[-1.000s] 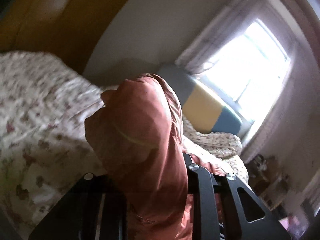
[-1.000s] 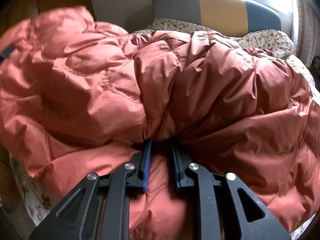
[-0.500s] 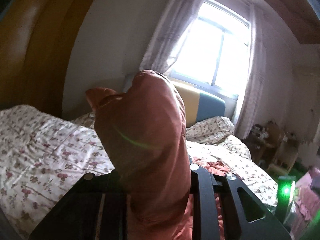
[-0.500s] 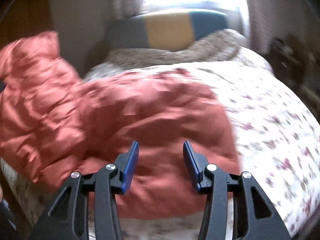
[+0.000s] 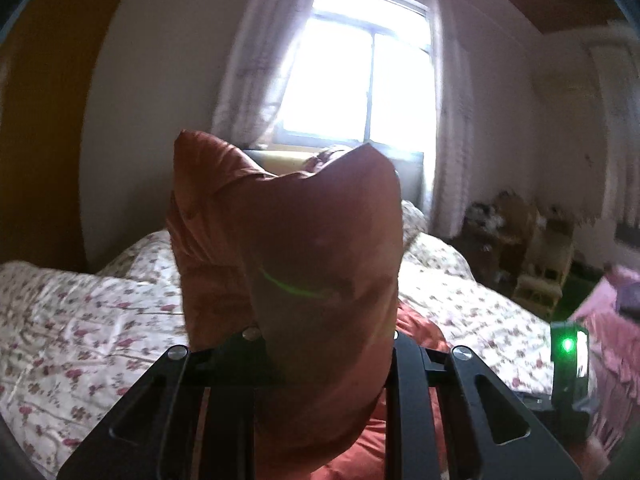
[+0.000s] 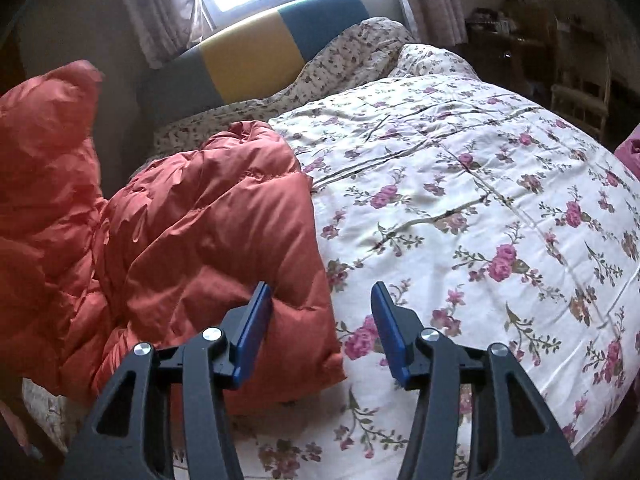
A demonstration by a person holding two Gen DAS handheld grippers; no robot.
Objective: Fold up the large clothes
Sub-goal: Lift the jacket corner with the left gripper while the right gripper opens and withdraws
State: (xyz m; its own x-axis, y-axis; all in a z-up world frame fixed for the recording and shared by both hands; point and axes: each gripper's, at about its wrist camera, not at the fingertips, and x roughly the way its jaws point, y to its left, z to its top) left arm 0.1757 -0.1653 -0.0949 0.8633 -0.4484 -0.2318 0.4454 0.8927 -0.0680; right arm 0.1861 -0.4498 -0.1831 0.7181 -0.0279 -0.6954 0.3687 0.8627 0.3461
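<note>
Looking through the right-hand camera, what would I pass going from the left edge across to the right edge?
Orange puffy jacket → the open right gripper with its blue pads low in the middle → floral bedspread → a pink thing at the far right edge.

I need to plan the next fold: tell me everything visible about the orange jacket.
The jacket is rust-orange, puffy, quilted and shiny, like down-filled nylon. Most of it lies crumpled on the floral bedspread at the bed's left side. One bunched end is raised, clamped in the left gripper. The right gripper hangs open over the jacket's near edge, holding nothing.
</note>
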